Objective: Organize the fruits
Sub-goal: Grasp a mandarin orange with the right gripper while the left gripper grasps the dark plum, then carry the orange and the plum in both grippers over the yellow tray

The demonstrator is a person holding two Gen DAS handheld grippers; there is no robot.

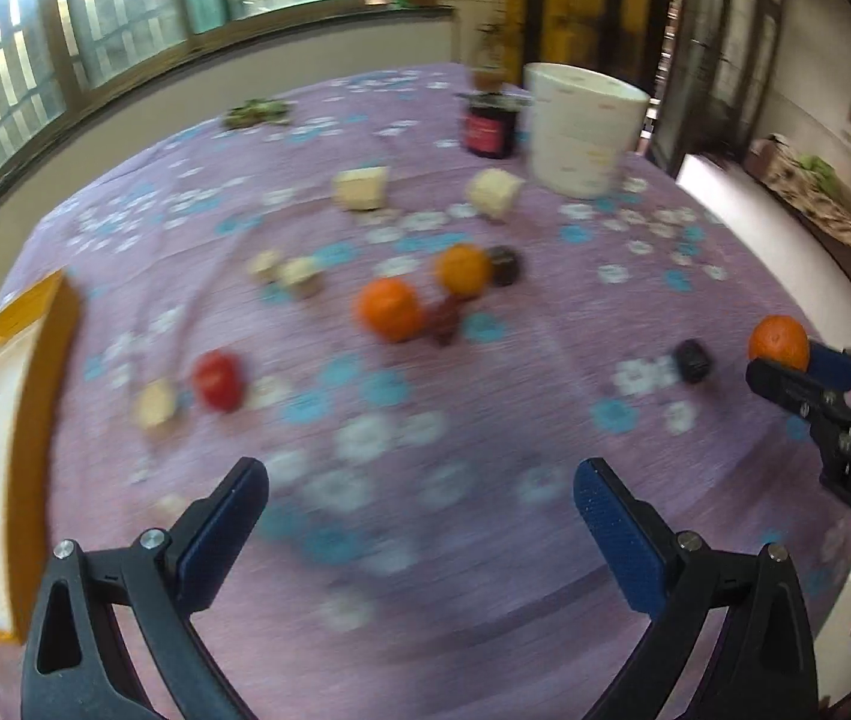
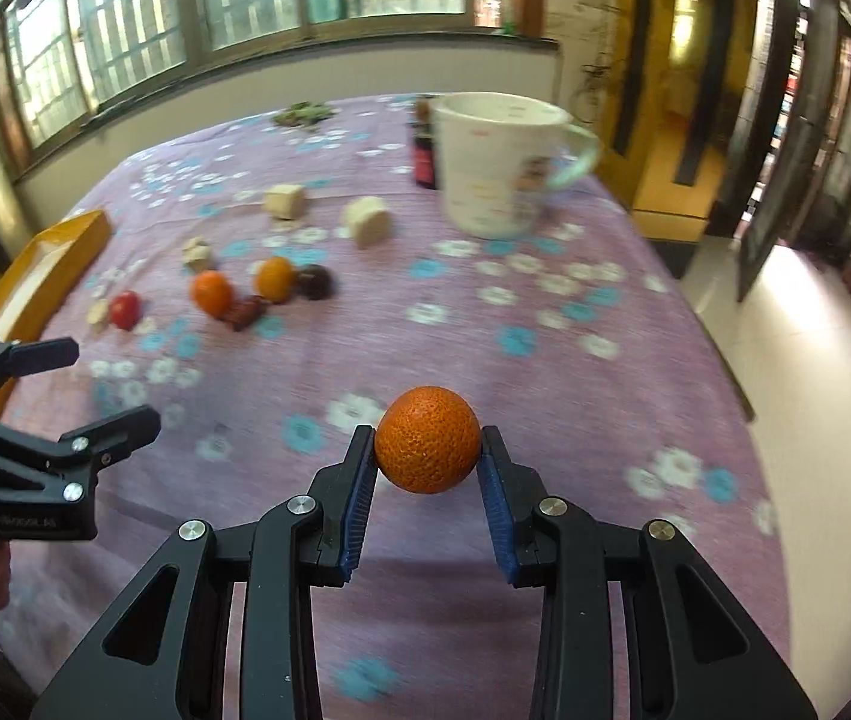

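Right gripper [image 2: 427,468] carrying one orange [image 2: 427,447] above the surface [image 2: 545,360]; left gripper [image 1: 419,504] empty, jaws spread wide.

Right jaws pinch the orange at mid-height, clear of the cloth. Judged next: carry it level to the yellow tray [image 2: 47,267], well left of the orange; keep pressure light, since the round, pebbled skin could roll out between the ribbed blue pads [image 2: 359,504]. Two more oranges [image 2: 212,293] and a red fruit [image 2: 125,309] lie loose nearer the tray. Cloth is soft, floral purple.
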